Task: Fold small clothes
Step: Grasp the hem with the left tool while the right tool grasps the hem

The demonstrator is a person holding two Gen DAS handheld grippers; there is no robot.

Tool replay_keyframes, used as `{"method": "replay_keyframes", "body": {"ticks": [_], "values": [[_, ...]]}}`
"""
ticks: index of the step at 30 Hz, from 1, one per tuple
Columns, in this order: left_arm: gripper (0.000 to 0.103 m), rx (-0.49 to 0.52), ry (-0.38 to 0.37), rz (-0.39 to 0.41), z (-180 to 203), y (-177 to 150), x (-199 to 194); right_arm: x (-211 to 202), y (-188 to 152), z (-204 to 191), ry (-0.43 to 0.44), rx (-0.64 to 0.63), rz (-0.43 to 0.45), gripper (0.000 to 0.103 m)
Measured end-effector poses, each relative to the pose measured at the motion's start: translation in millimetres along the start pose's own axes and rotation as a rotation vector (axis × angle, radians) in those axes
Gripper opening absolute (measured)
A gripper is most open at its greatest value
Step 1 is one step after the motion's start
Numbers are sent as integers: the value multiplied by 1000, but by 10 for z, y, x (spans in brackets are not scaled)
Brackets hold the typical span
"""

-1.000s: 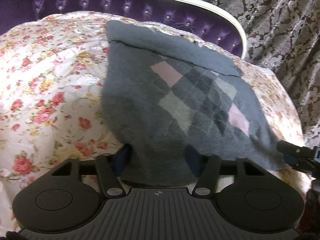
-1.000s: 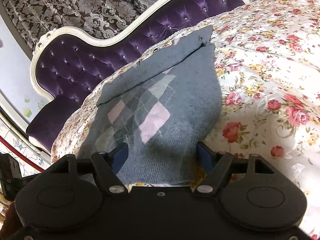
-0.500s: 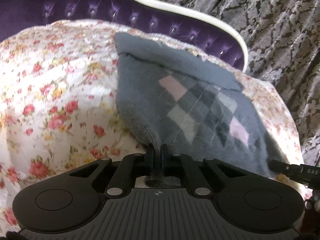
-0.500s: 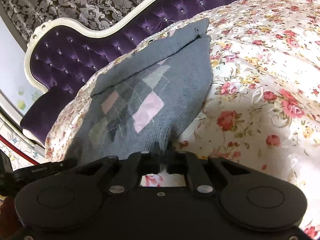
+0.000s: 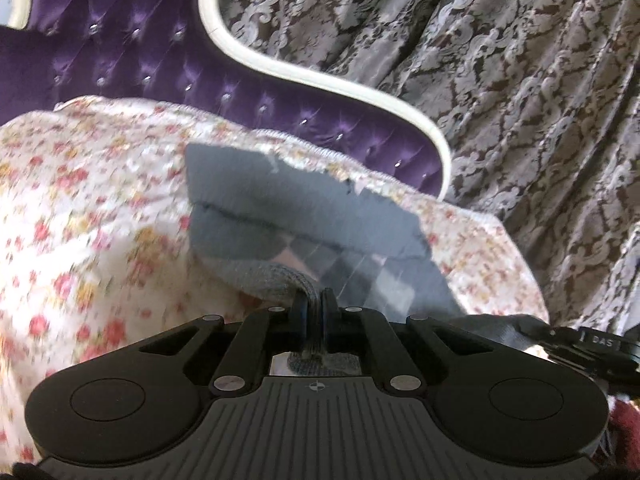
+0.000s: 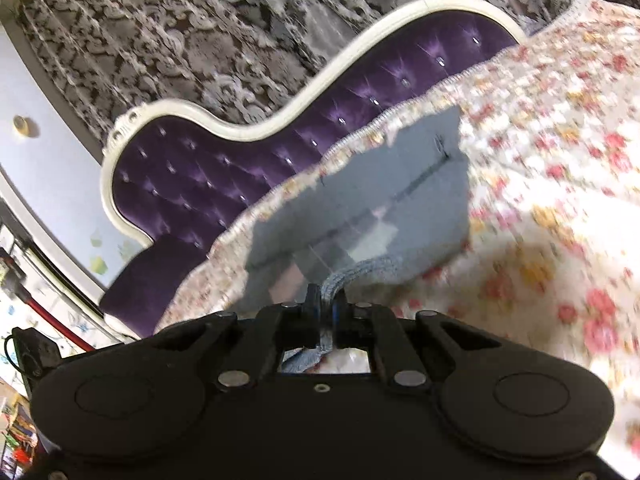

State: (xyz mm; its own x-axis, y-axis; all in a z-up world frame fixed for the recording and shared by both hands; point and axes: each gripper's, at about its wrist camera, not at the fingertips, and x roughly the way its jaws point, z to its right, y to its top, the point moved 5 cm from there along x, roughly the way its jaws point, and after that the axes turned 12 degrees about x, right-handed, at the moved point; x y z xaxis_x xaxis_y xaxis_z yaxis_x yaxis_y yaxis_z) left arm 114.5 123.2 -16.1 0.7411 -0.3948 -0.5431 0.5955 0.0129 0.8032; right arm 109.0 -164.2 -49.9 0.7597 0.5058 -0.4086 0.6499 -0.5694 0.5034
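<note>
A grey knit garment with a pink and grey diamond pattern (image 5: 304, 216) lies on the floral bedspread (image 5: 92, 200). My left gripper (image 5: 314, 300) is shut on its near ribbed edge, lifted off the bed. In the right wrist view the same garment (image 6: 384, 196) shows, and my right gripper (image 6: 324, 304) is shut on the other end of that ribbed edge. The near edge is raised and carried toward the far sleeve fold. The right gripper's body (image 5: 588, 344) shows at the right edge of the left wrist view.
A purple tufted headboard with a white frame (image 5: 168, 60) curves behind the bed, also in the right wrist view (image 6: 256, 148). A patterned grey curtain (image 5: 500, 80) hangs behind it. The bedspread (image 6: 552, 184) spreads wide to the right of the garment.
Both grippers went from open around the garment's near edge to shut on it. They have since lifted the edge and moved it forward toward the headboard.
</note>
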Motion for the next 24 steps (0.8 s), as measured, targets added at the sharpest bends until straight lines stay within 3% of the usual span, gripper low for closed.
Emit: {"method": "replay_keyframes", "body": {"ticks": [6,12,17,24], "values": [[6,-23,-43,42,-108,426,140,161,365,-215,71,-27,20,13],[6,-14,-9,103,-301,922,466,435,765,-365,110,-59,67,13],[6,-28,5,113,-486,1217,975,829,1179,-320,116,-58,109,13],[6,-55,62,77,-779,1364,1751,1569,1662,23,51,-35,144,13]]}}
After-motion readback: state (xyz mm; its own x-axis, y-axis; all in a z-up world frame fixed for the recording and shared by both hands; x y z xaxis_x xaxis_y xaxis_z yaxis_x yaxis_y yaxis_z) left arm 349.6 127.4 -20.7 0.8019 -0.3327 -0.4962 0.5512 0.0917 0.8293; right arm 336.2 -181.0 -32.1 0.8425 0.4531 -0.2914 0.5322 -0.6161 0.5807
